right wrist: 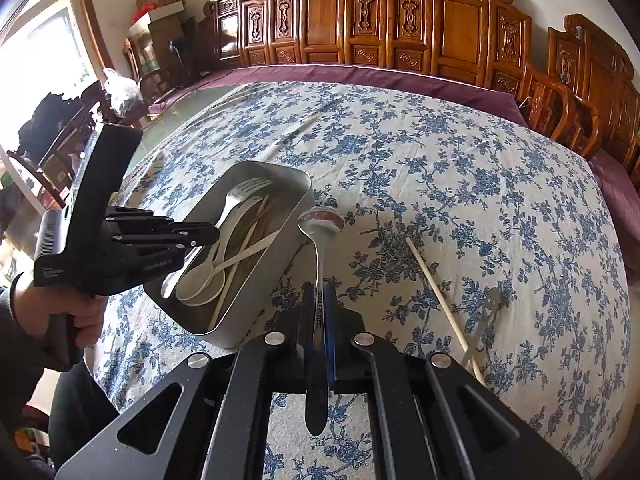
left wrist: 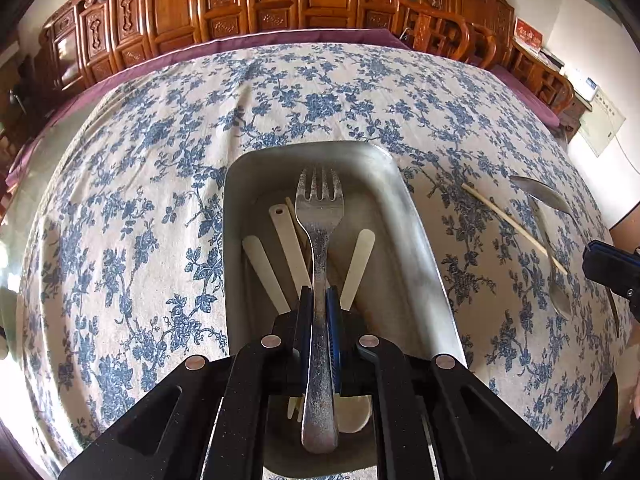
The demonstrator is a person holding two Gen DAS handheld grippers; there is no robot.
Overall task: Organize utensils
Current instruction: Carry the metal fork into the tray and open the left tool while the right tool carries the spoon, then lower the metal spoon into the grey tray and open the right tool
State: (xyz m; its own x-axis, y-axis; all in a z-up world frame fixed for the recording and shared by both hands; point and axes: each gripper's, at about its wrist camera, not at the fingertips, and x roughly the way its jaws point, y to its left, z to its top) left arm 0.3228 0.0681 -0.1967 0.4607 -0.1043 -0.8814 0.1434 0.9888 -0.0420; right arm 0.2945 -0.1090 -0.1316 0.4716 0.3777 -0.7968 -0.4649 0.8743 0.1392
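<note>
My left gripper (left wrist: 319, 300) is shut on a metal fork (left wrist: 319, 208) and holds it over the metal tray (left wrist: 416, 224), tines pointing away. The tray holds several white plastic utensils (left wrist: 288, 240) and a wooden chopstick. My right gripper (right wrist: 319, 296) is shut on a stainless steel spoon (right wrist: 321, 220), bowl forward, just right of the tray (right wrist: 280, 256). The left gripper (right wrist: 200, 236) also shows in the right wrist view, with the fork (right wrist: 236, 196) over the tray. On the cloth lie a wooden chopstick (right wrist: 440, 300) and a small metal utensil (right wrist: 486, 312).
The table carries a blue floral cloth (left wrist: 140, 180) over a purple cover. Carved wooden chairs (right wrist: 560, 112) stand along the far and right sides. The person's hand (right wrist: 76, 320) grips the left tool at the near left edge.
</note>
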